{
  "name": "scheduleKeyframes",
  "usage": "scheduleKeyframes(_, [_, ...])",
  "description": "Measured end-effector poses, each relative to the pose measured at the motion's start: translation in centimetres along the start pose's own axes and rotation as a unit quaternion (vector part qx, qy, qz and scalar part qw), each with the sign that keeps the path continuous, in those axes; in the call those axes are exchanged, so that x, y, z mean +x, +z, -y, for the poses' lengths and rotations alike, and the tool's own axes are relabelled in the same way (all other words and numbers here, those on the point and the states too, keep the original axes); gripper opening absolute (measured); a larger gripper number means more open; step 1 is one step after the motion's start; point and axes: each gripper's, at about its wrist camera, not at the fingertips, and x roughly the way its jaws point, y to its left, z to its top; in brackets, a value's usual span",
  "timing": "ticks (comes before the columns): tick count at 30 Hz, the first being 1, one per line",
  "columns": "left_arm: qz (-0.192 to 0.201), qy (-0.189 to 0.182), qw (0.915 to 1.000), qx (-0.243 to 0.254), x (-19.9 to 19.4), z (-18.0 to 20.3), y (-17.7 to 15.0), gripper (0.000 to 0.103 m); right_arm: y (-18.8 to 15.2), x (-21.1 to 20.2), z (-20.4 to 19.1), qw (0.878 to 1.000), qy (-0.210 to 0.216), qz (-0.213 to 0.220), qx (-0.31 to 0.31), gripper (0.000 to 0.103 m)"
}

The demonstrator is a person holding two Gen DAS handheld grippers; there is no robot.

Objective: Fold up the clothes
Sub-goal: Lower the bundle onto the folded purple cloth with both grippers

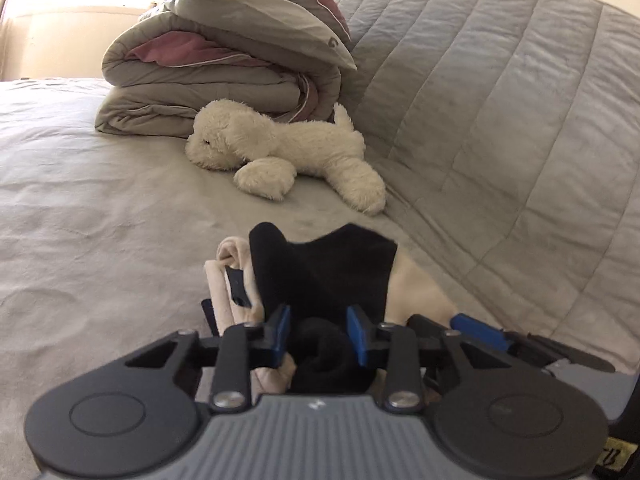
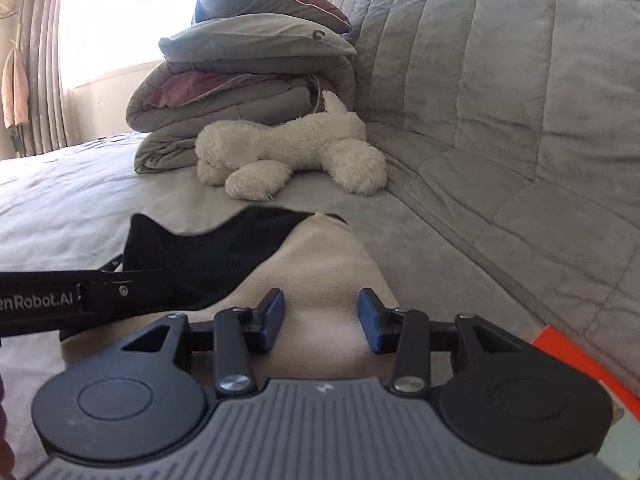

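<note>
A black garment [image 1: 324, 268] and a beige garment [image 1: 416, 292] lie bunched together on the grey bed [image 1: 100, 200]. In the left wrist view my left gripper [image 1: 320, 334] is shut on a thick wad of the black cloth, which fills the gap between its blue pads and stands up in front of them. One blue finger [image 1: 478, 326] of the right gripper shows at the right, over the beige cloth. In the right wrist view my right gripper [image 2: 322, 316] has a ridge of the beige garment [image 2: 320, 256] filling the space between its pads. The black garment [image 2: 192, 256] lies left of it, by the left gripper's black housing [image 2: 48, 300].
A white plush dog [image 1: 288, 152] lies beyond the clothes, in front of a stack of folded grey and pink duvets [image 1: 208, 92]. A quilted grey backrest [image 1: 500, 100] rises along the right. An orange object [image 2: 580, 364] sits at the right edge. Curtains [image 2: 44, 60] hang at the far left.
</note>
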Motion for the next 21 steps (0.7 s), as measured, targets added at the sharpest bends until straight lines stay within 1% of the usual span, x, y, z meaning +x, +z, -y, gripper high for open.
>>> scheduleKeyframes(2, [0.001, 0.014, 0.9998, 0.017, 0.0, 0.4, -0.3, 0.032, -0.5, -0.1, -0.5, 1.0, -0.014, 0.007, 0.003, 0.044])
scheduleKeyframes(6, [-0.004, 0.029, 0.9992, 0.026, 0.3, 0.6, -0.4, 0.032, -0.7, 0.3, -0.2, 1.0, -0.013, 0.006, 0.019, 0.044])
scheduleKeyframes(10, [-0.001, 0.04, 0.9978, 0.052, 0.4, 1.0, -0.7, 0.032, -0.7, 0.5, -0.2, 1.0, -0.014, 0.007, 0.018, 0.044])
scheduleKeyframes(21, [-0.003, 0.044, 0.9963, 0.073, 0.5, 1.3, -0.8, 0.033, -0.7, 0.6, -0.7, 0.999, -0.031, 0.003, 0.027, 0.044])
